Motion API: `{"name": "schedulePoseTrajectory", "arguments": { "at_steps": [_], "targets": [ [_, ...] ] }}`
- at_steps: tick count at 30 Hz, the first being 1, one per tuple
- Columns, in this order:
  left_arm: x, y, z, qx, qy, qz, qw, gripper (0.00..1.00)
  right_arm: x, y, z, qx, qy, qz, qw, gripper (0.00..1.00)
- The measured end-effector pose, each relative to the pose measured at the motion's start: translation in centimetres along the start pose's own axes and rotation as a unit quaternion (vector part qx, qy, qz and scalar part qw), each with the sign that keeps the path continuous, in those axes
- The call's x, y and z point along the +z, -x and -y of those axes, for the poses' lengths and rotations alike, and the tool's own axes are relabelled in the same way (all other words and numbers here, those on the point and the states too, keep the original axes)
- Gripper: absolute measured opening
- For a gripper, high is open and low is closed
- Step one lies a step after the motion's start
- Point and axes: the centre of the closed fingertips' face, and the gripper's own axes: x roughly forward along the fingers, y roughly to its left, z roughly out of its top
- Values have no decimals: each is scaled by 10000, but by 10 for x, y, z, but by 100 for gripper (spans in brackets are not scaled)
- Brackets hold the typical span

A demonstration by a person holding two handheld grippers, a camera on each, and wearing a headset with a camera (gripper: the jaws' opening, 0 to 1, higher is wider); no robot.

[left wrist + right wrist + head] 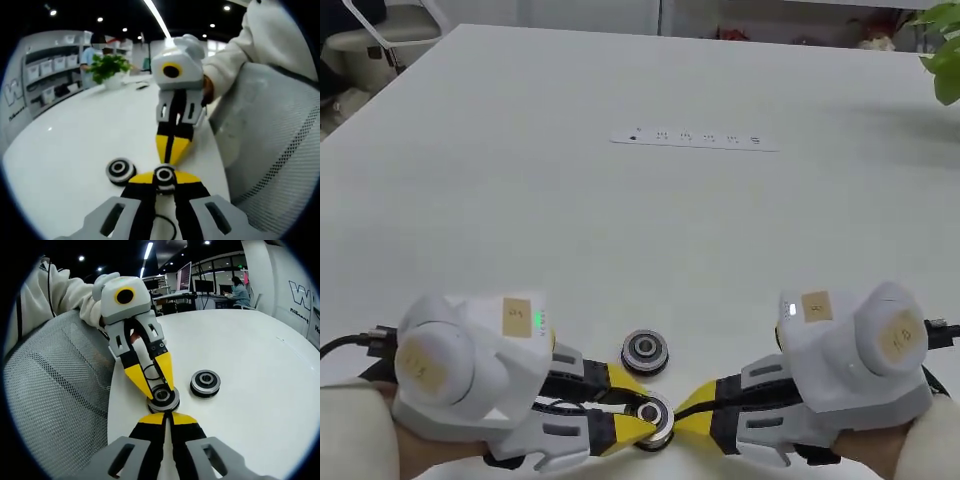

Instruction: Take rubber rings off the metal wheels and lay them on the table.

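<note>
A metal wheel [654,413] is seen standing on the white table [620,230] at the near edge, at 6 o'clock in the head view, between the two grippers. It is clamped by the left gripper [635,408], whose yellow-tipped jaws are closed against its two sides; in the left gripper view the wheel is framed between those tips. The right gripper [686,408] is brought in from 3 o'clock, pointing at the left gripper. Its jaws are drawn almost together, with only a thin slit left between them, and their tips are pressed against the wheel's rim. Whether anything is pinched between them cannot be told.

A second wheel [644,350] is laid flat on the table just beside the first, at 12 o'clock from it, and is touched by neither gripper. A white power strip [695,138] is set well apart, further along at 12 o'clock, and the leaves of a plant [945,55] are seen at 2 o'clock. White sleeves [350,430] are seen behind both grippers.
</note>
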Motion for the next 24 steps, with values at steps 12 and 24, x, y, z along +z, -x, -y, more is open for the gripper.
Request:
{"name": "schedulePoseTrajectory", "arguments": {
  "at_steps": [12, 24],
  "targets": [
    [0, 1, 0, 8, -19, 70, 10000, 14, -1, 1, 2, -39, -65, 5, 10000, 0],
    [3, 0, 2, -4, -75, 284, 9996, 13, -1, 3, 5, 33, -772, 199, 9968, 0]
  ]
}}
